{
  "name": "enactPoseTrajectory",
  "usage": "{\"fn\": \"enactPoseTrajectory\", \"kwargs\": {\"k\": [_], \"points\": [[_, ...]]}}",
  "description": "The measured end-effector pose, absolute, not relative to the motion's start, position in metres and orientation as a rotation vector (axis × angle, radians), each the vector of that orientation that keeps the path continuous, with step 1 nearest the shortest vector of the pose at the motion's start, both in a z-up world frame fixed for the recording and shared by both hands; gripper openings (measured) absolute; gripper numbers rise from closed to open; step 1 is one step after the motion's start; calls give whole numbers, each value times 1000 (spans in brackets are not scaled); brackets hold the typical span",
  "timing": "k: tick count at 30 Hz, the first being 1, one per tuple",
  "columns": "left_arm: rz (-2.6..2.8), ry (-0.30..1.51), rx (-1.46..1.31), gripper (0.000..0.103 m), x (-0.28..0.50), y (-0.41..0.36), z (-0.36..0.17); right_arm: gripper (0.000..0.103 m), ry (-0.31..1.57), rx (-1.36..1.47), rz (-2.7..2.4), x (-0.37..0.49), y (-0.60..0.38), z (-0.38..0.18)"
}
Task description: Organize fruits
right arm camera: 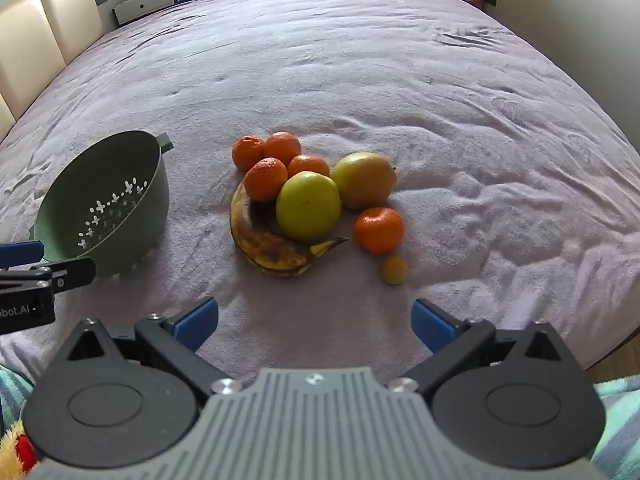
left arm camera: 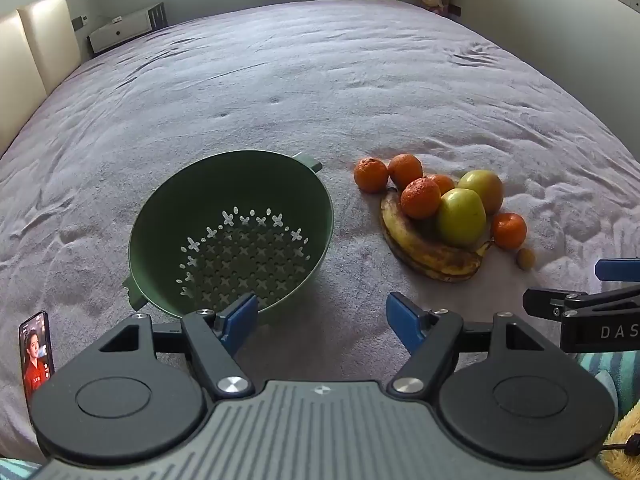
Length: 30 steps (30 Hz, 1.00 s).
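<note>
— Our left claw and right claw both gape with nothing between them, low over the lilac plush bed blanket.

— We see the green perforated plastic colander sitting without fruit; the spotted yellow banana lies half hidden under mandarins and apples beside it.

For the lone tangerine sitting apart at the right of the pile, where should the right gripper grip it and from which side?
Grip the lone tangerine across its widest middle, coming down from above on the near side. It is round and sits clear of the green apple, with only the banana stem tip and a small yellowish fruit nearby. The right gripper is already open, probably wide enough.
</note>
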<state>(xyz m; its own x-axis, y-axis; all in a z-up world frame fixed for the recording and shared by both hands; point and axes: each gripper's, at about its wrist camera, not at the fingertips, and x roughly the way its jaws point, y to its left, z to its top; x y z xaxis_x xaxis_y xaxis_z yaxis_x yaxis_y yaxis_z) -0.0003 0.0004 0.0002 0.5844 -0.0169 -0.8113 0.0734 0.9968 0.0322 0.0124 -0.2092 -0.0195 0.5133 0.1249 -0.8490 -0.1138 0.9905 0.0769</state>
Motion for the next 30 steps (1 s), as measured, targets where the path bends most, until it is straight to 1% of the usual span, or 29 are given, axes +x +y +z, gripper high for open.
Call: {"fn": "enactPoseTrajectory", "kwargs": {"k": [30], "points": [[-58, 952, 63, 84, -1, 0, -1, 99, 1023, 18, 144, 13, -209, -20]]}}
